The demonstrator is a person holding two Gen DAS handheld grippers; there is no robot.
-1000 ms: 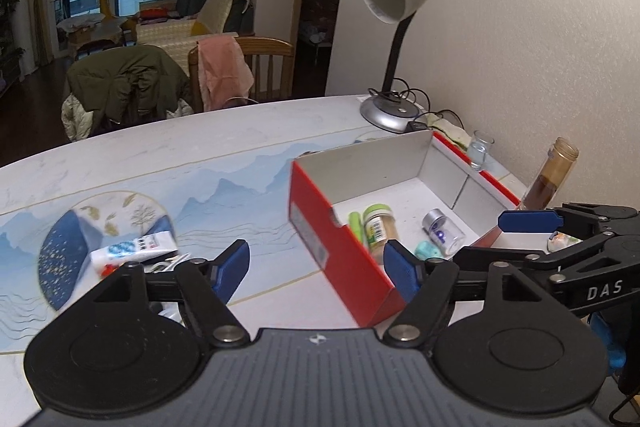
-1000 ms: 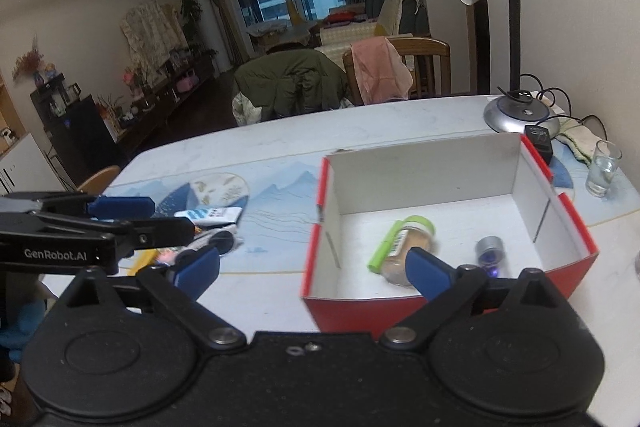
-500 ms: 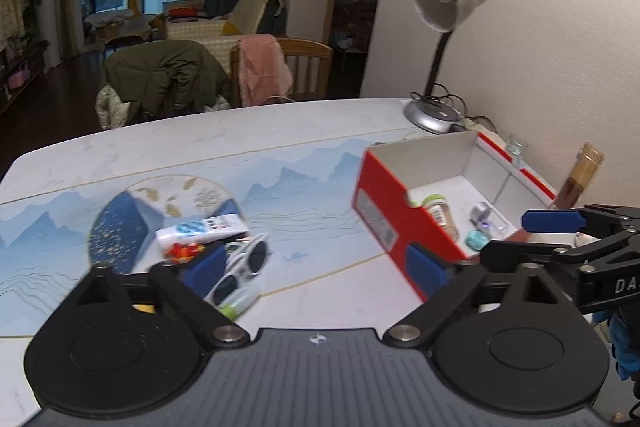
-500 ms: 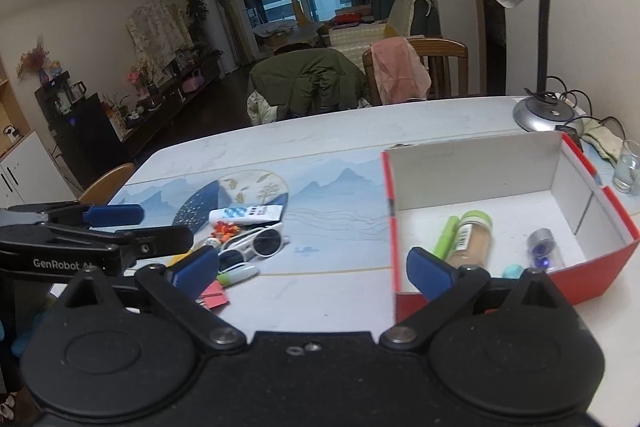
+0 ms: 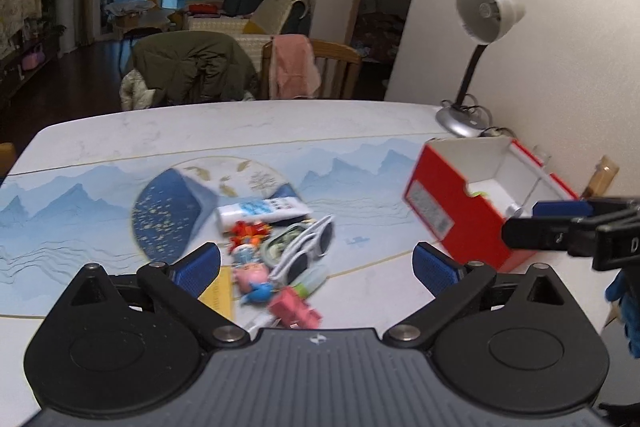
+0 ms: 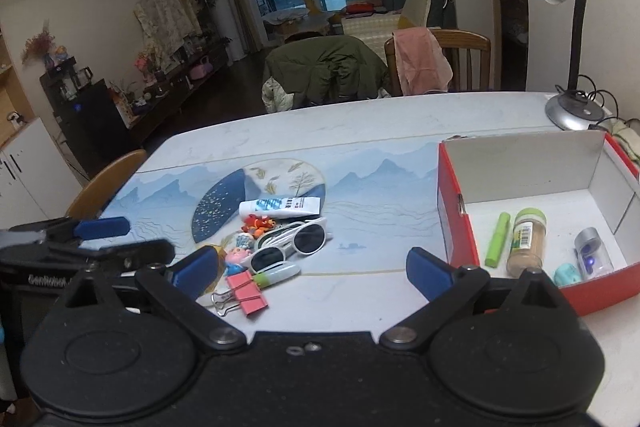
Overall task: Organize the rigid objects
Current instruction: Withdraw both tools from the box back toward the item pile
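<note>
Your left tool (image 5: 316,263) hangs with its blue pads spread wide and nothing between them, just above a small heap of things near the middle of the bench (image 6: 360,123). Your right tool (image 6: 312,267) is also spread wide and empty, over the bare strip between the heap and the red box (image 6: 456,227).

In the heap, a white tube (image 6: 280,207) lies farthest from you. A small orange-red toy (image 6: 258,223) sits just in front of it. The white sunglasses (image 6: 292,243) lie on the side toward the box. Nearer to you are a pale green marker (image 6: 276,273), a pink binder clip (image 6: 246,295) and a little pink and blue figure (image 6: 236,261). The left wrist view is blurred, so the smaller pieces there run together.

The red box stands open at the bench's right end, close to the edge nearest you. Inside it lie a green stick (image 6: 497,239) and a green-capped jar (image 6: 526,243) side by side, with a clear capsule (image 6: 592,255) and a teal piece (image 6: 568,275) toward its near right corner. A desk lamp (image 6: 572,107) stands on the far right corner of the bench.
</note>
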